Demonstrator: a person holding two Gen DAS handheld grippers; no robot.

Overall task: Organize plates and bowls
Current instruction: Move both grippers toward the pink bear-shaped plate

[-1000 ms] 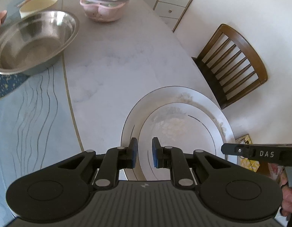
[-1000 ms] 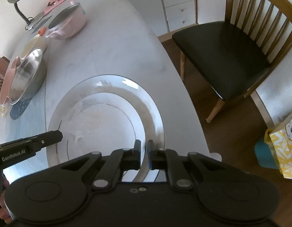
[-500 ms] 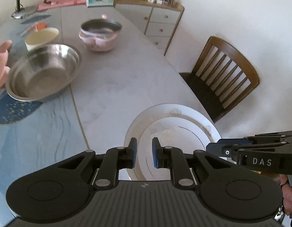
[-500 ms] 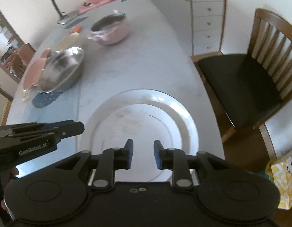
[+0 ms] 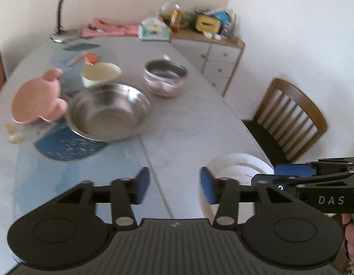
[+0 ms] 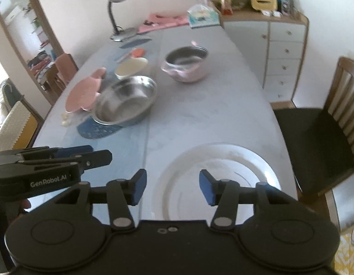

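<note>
A large white plate (image 6: 222, 160) (image 5: 236, 162) lies flat on the table near its front right edge. My right gripper (image 6: 171, 189) hovers above the plate's near rim, its jaws opening with nothing between them. My left gripper (image 5: 173, 188) hangs left of the plate over bare table, its jaws also opening and empty. Farther back stand a steel bowl (image 5: 108, 112) (image 6: 126, 102) on a blue mat, a pink ear-shaped plate (image 5: 37, 100) (image 6: 84, 91), a cream bowl (image 5: 100, 73) (image 6: 131, 67) and a pink pot (image 5: 165, 80) (image 6: 186, 67).
A wooden chair (image 6: 319, 128) (image 5: 289, 116) stands at the table's right side. A desk lamp (image 6: 117, 9), a tissue box (image 5: 154, 31) and pink cloth sit at the far end. A white drawer cabinet (image 6: 282, 52) stands behind. Small pale bits (image 5: 14, 133) lie near the left edge.
Both grippers let go of the white plate's rim, rose and tilted up, and their jaws spread apart. The plate now lies free on the table.
</note>
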